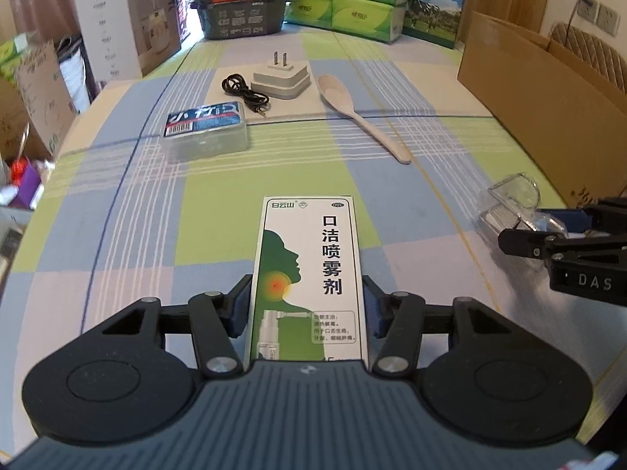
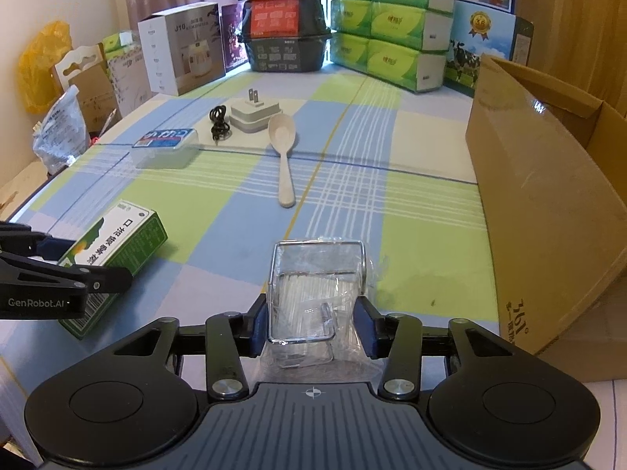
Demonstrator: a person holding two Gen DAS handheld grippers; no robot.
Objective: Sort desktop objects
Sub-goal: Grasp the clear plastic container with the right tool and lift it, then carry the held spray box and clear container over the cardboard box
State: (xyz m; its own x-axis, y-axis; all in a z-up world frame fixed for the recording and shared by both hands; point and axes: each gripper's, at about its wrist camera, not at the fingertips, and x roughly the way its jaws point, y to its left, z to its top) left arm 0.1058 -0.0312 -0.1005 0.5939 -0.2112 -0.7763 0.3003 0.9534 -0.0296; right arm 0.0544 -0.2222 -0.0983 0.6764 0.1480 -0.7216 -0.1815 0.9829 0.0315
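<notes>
My left gripper (image 1: 307,305) is shut on a white and green spray medicine box (image 1: 309,270), which lies flat on the checked tablecloth; the same box (image 2: 117,246) shows at the left of the right wrist view. My right gripper (image 2: 311,327) is shut on a clear plastic box (image 2: 313,286) in crinkly wrap, seen also at the right edge (image 1: 509,205) of the left wrist view. Farther back lie a cream spoon (image 1: 360,115), a white plug adapter (image 1: 281,76), a coiled black cable (image 1: 245,92) and a clear box with a blue label (image 1: 205,129).
A big open cardboard box (image 2: 548,196) stands along the right side of the table. Green tissue packs (image 2: 392,23), stacked dark containers (image 2: 286,19) and a white carton (image 2: 180,51) line the far edge. Bags and cartons (image 2: 66,117) crowd the left beyond the table edge.
</notes>
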